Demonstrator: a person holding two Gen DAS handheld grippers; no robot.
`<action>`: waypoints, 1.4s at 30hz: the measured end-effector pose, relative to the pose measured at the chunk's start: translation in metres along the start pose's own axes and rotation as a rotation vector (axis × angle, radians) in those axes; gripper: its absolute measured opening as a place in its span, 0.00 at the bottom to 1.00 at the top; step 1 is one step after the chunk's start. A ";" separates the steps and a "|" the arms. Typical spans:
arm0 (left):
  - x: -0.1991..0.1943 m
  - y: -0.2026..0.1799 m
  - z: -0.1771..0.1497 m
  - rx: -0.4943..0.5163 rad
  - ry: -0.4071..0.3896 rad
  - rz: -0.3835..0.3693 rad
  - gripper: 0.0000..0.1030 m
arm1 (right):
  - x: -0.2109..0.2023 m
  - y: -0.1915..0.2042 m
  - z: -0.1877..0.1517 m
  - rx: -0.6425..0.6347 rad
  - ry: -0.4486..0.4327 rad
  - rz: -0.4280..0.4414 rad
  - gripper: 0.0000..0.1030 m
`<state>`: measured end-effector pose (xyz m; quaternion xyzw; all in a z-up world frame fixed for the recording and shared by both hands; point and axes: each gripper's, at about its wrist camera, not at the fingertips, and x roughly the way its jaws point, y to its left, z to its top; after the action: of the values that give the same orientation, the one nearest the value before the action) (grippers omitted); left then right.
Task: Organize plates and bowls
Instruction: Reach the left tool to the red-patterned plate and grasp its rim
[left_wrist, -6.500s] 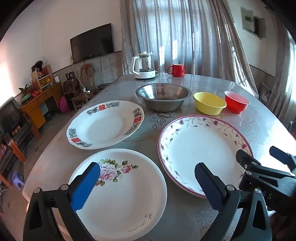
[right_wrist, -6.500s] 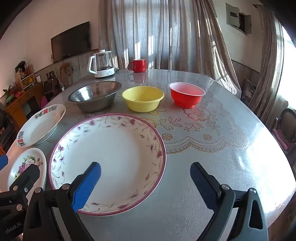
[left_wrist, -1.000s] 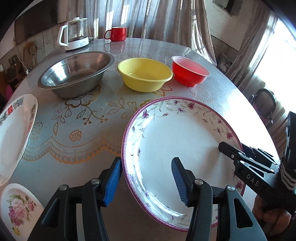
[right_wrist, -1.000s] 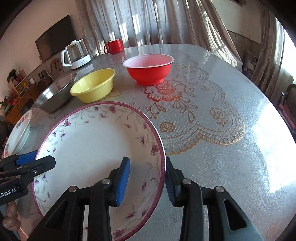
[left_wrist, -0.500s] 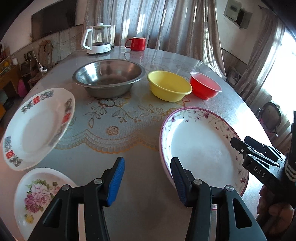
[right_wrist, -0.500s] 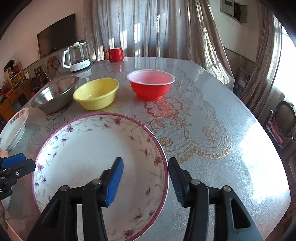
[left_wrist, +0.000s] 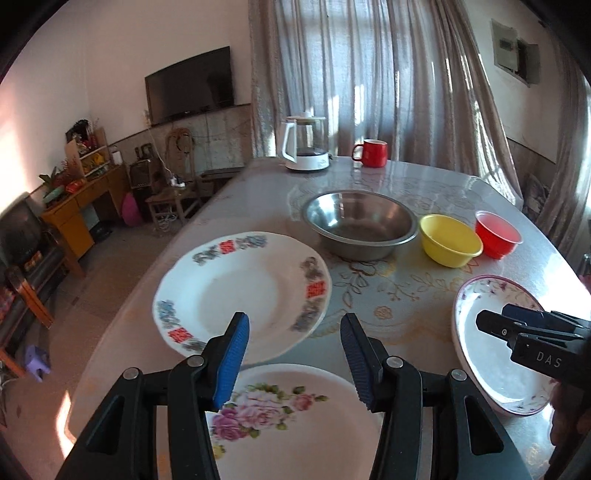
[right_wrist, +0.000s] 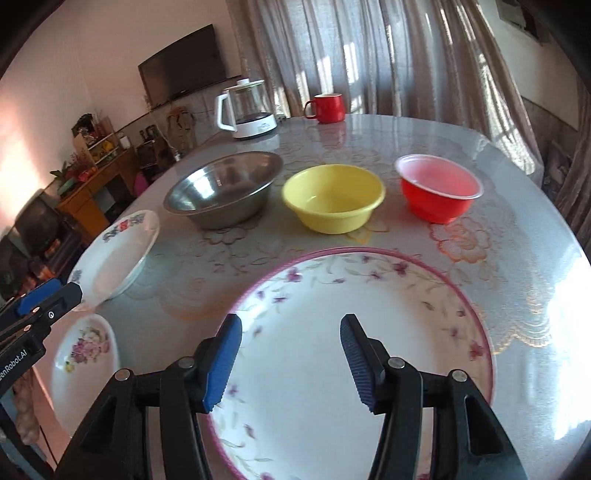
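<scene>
Left tongs (left_wrist: 293, 360) now over rose plate (left_wrist: 291, 421), empty, apart.

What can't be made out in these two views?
- Rose plate: near edge hidden behind the left gripper in the left wrist view.
- Purple-rimmed plate: near rim cut off by the bottom edge and the right gripper in the right wrist view.
- Red-and-blue patterned plate: motifs too blurred to read.

Window daylight glares off the table (right_wrist: 535, 295); edges perhaps blurred.
</scene>
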<state>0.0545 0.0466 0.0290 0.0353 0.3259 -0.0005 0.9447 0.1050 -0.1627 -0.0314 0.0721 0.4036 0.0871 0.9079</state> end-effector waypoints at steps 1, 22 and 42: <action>-0.002 0.007 -0.001 -0.002 -0.008 0.018 0.51 | 0.006 0.007 0.003 -0.002 0.010 0.022 0.55; 0.003 0.083 -0.015 -0.069 -0.009 0.154 0.51 | 0.081 0.105 0.045 -0.045 0.118 0.232 0.55; 0.057 0.130 -0.008 -0.173 0.096 0.083 0.53 | 0.131 0.127 0.053 -0.065 0.208 0.238 0.55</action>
<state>0.0974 0.1780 -0.0039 -0.0329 0.3678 0.0686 0.9268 0.2182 -0.0139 -0.0655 0.0806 0.4809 0.2140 0.8464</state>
